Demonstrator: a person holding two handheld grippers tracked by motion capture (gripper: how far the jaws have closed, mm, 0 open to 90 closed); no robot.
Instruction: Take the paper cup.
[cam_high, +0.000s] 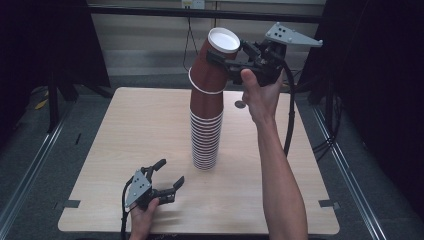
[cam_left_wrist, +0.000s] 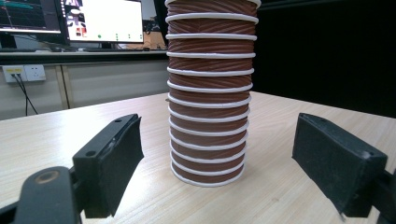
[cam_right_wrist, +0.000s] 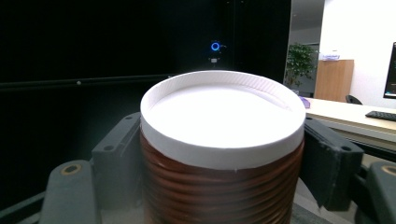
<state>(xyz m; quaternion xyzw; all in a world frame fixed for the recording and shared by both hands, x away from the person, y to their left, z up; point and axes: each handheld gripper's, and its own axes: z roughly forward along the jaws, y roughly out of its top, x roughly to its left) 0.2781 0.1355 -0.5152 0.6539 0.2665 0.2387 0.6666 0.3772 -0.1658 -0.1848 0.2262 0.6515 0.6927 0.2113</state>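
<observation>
Down at the lower left of the high view, the left claw (cam_high: 171, 171) is hovering low over the table (cam_high: 125, 130), its jaws standing wide apart with nothing between them. Just beyond it, mid-frame, the stack of brown paper cups (cam_high: 206, 135) is standing upside down. At the upper middle, the right claw (cam_high: 227, 52) is gripping the top cup (cam_high: 212, 65) by its sides, and the cup is tilting over the stack's top.

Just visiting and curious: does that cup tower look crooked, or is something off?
Yes. The top cup leans right, off the line of the upright stack, with the right gripper shut on it, seemingly pulling it off. The left gripper rests open on the table.
</observation>
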